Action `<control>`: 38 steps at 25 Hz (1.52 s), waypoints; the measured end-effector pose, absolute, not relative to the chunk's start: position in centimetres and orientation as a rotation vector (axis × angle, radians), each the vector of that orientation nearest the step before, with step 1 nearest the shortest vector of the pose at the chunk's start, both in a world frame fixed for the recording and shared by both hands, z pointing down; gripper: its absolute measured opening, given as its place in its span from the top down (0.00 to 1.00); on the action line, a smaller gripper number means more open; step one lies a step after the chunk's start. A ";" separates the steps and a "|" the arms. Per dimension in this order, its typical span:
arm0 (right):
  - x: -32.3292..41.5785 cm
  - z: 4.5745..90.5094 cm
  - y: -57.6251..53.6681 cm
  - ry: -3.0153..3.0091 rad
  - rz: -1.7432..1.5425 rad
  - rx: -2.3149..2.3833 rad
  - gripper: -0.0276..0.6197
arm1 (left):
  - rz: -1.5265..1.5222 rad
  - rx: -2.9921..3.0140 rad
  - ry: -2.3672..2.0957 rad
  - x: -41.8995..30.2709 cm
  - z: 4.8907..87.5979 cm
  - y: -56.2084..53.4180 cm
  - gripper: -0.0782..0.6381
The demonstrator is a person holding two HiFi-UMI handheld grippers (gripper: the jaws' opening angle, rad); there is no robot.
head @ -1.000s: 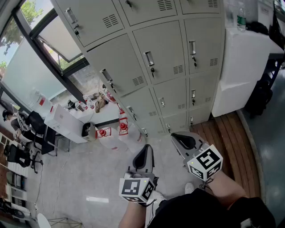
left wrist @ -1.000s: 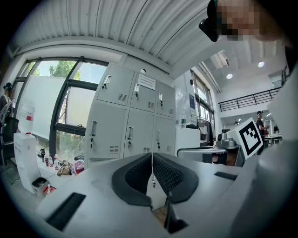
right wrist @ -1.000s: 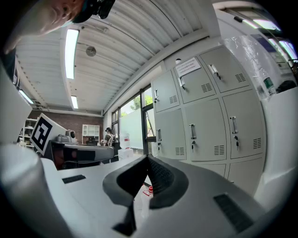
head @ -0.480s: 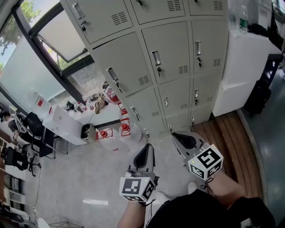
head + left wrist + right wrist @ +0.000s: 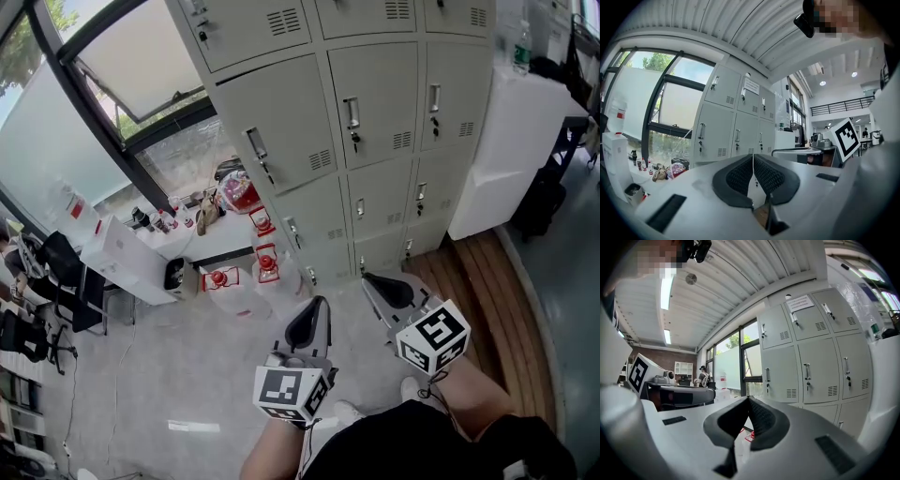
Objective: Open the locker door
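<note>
while i hold the left gripper and right gripper low in front of my knees, they sit side by side, tips aimed toward the lockers. each gripper has its jaws pressed together on nothing. every locker door i see is closed and stands well ahead of both tips. since a second ago the grippers have hardly moved, but the lockers have slid rightward in my head view.
</note>
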State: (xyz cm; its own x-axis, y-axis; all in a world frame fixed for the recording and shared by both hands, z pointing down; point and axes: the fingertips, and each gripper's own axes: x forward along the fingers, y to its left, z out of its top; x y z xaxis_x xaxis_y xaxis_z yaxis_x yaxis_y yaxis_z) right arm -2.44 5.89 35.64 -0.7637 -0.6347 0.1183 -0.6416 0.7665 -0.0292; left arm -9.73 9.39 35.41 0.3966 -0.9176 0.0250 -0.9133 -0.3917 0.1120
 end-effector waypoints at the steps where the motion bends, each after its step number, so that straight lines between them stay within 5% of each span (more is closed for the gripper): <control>1: -3.1 35.7 6.0 -2.852 0.102 1.041 0.87 | -0.064 2.539 -1.660 -10.4 35.5 9.5 0.86; 13: -7.8 36.2 6.3 -2.808 0.081 1.090 0.87 | -0.095 2.550 -1.609 -15.2 36.4 9.8 0.86; 38: -3.4 35.5 -11.1 -2.824 0.093 1.137 0.87 | -0.055 2.533 -1.610 -10.9 37.0 -5.2 0.86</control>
State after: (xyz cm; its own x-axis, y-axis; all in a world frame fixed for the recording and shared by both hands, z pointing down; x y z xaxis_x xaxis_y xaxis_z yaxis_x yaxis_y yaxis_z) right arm -3.37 -11.07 35.45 -0.7173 -0.6878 0.1112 -0.6936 0.7200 -0.0206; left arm -10.93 -5.21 36.96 0.4268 -0.9033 0.0441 -0.8982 -0.4177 0.1372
